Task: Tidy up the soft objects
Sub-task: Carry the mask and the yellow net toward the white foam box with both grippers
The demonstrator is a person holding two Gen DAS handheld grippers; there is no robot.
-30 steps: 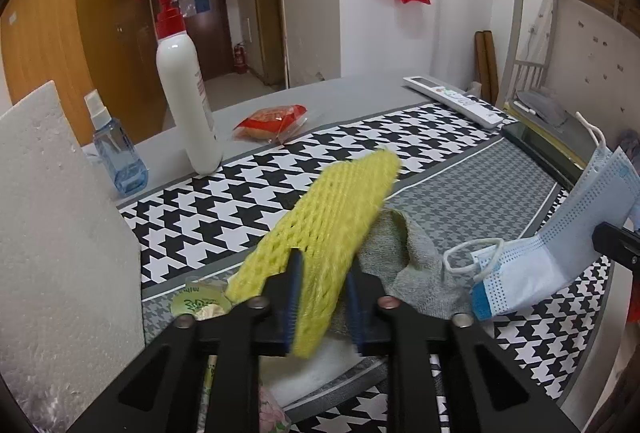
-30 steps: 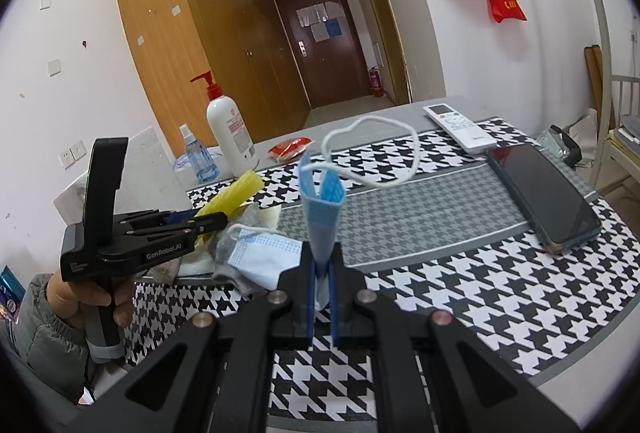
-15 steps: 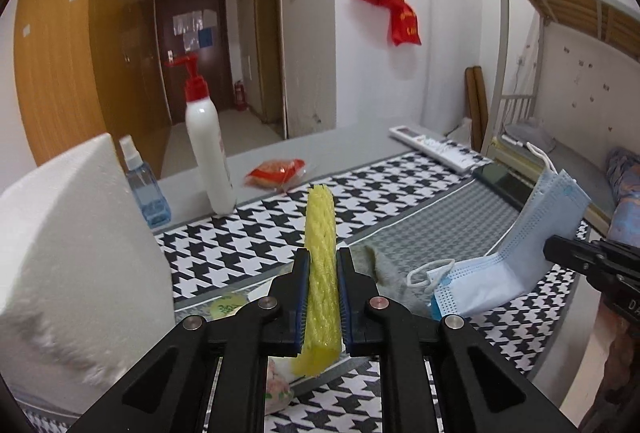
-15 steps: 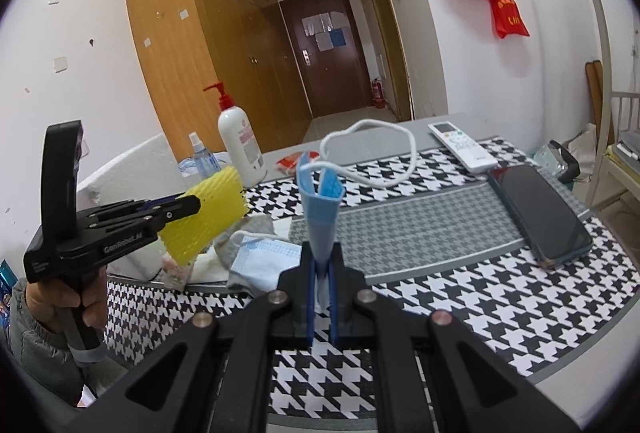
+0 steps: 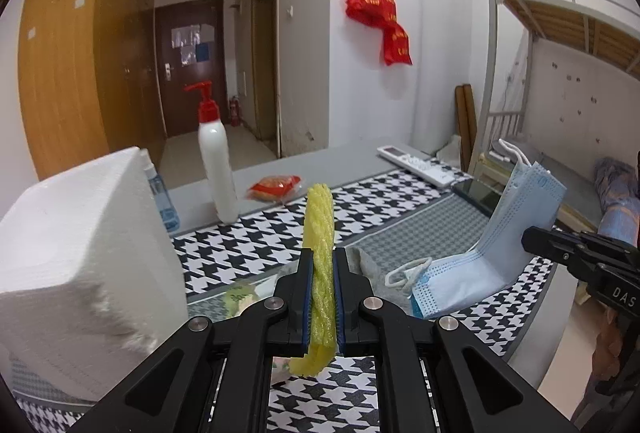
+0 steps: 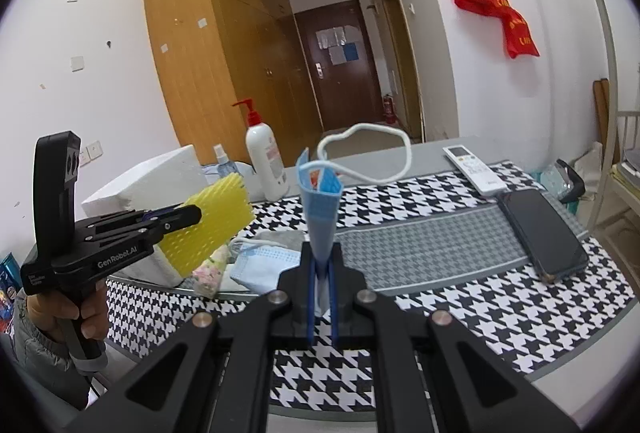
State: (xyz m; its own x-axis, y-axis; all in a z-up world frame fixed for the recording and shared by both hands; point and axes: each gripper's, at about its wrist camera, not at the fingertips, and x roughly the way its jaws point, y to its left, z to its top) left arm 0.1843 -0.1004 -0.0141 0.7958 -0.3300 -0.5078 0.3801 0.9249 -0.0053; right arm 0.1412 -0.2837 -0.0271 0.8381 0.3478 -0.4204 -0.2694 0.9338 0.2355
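Our left gripper is pinching a yellow foam net sleeve, and over the last second we have lifted it off the heap and turned it edge-on, so it now stands upright between the pads, clear of the bench. Our right gripper is pressed together on a folded blue face mask, held up with its white ear loop arching above. Both soft things are in the air, so we judge each is ready to be carried to its place.

Left on the bench near its left edge lie a grey sock and a second blue mask, touching each other. A white foam block stands close on the left and could catch the sleeve. Toward the far edge stand a pump bottle, a spray bottle and a red snack packet; a remote and a phone lie to the right.
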